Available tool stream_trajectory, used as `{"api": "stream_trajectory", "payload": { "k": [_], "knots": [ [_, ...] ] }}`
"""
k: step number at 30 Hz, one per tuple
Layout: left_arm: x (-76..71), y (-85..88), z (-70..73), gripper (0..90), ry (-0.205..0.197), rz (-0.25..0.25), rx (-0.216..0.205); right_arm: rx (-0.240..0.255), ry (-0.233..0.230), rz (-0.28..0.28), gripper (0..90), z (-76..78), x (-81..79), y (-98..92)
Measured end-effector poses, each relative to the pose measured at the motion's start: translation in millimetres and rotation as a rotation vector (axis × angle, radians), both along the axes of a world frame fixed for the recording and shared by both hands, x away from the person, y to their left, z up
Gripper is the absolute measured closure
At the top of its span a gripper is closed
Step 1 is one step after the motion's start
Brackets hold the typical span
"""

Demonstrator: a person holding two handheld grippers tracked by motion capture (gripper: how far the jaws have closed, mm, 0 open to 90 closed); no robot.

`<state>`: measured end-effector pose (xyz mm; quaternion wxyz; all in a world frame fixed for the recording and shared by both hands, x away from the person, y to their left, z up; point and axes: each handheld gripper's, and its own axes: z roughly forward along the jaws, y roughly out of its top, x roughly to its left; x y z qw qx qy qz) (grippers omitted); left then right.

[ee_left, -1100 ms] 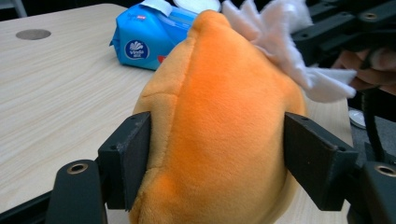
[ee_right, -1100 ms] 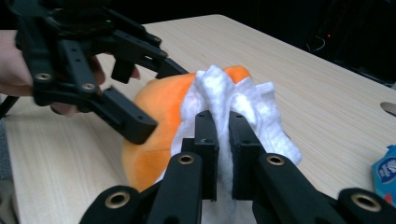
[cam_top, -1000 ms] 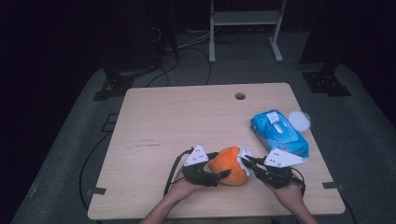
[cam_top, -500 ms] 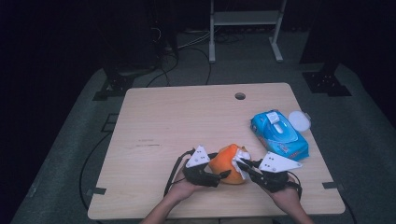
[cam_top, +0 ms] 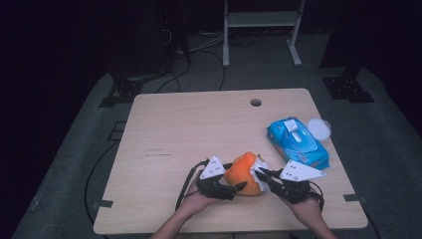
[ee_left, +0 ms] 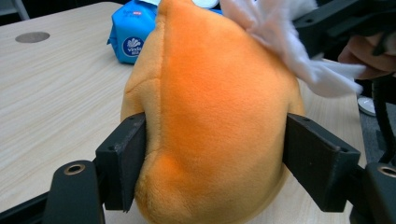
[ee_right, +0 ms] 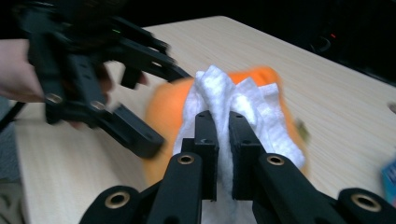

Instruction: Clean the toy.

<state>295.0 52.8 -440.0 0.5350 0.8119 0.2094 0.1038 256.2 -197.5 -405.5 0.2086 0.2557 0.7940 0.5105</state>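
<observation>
the orange plush toy (cam_top: 242, 174) sat on the near edge of the table (cam_top: 199, 124), between my two hands. my left gripper (cam_top: 234, 186) had its jaws spread wide around the toy's body, each pad pressed into the fur, so it was pinned upright and steady (ee_left: 210, 116). my right gripper (cam_top: 260, 174) had its jaws pressed almost together, pinching a white wipe (ee_right: 233, 100) that bunched up above them and lay against the toy's upper side.

i judged this to be the wiping step: one hand braced the toy, the other rubbed the wipe over its surface. the next move, as i saw it, called for dragging the wipe across the fur with light pressure while my left grip held firm enough that the soft body did not roll or squash out sideways. the wipe was loosely gathered, so it could slip free if i pulled too hard.

the blue pack of wipes (cam_top: 297, 142) lay well off to my right, with a small white lid (cam_top: 318, 129) just beyond it.
</observation>
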Motion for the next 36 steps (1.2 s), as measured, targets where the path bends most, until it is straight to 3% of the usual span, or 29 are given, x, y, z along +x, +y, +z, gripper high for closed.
{"api": "stream_trajectory", "payload": {
  "k": [4,8,11,15,18,21,24,26,27,30,31,34,36],
  "knots": [
    [-1.9,-1.3,0.4,26.1,-0.013,-0.012,0.001,-0.001,-0.007,-0.008,83.0,4.1,6.1,-0.1],
    [-4.0,-3.3,1.4,25.9,-0.037,-0.05,0.007,0.017,0.018,-0.07,83.0,0.6,16.1,-16.5],
    [1.2,-1.2,1.6,16.3,-0.005,-0.028,-0.01,0.027,0.033,-0.089,83.0,-2.0,17.8,-26.2],
    [5.8,-2.8,-4.0,11.3,0.041,-0.028,-0.019,0.052,0.057,-0.061,82.9,-3.7,15.2,-25.7],
    [1.5,-11.2,-9.4,11.5,0.021,-0.035,0.026,0.036,0.046,-0.037,82.9,-2.6,12.5,-16.1],
    [-2.2,-7.0,-5.8,27.9,-0.031,-0.017,0.028,0.023,0.035,-0.038,82.9,-1.3,10.9,-10.6],
    [-2.5,1.8,8.9,37.0,-0.049,-0.03,-0.018,0.07,0.038,-0.038,82.9,4.4,10.4,-13.2],
    [-0.9,8.8,19.6,37.3,-0.04,-0.06,-0.028,0.093,0.039,-0.031,82.9,7.3,9.0,-13.8],
    [0.5,11.3,21.9,37.2,-0.033,-0.072,-0.014,0.113,0.049,-0.022,83.0,7.4,8.4,-13.3],
    [5.5,13.5,16.1,35.4,0.008,-0.06,0.01,0.112,0.063,-0.005,83.0,3.3,7.9,-5.6],
    [7.2,14.1,13.1,34.3,0.025,-0.055,-0.009,0.117,0.082,0.016,82.9,1.1,6.9,-0.7],
    [10.0,17.3,11.0,33.1,0.045,-0.037,-0.034,0.058,0.039,0.052,82.9,2.2,-1.1,14.9],
    [11.4,18.1,9.6,32.2,0.046,-0.03,-0.038,0.042,0.039,0.073,82.9,4.7,-2.4,18.2]
  ]
}}
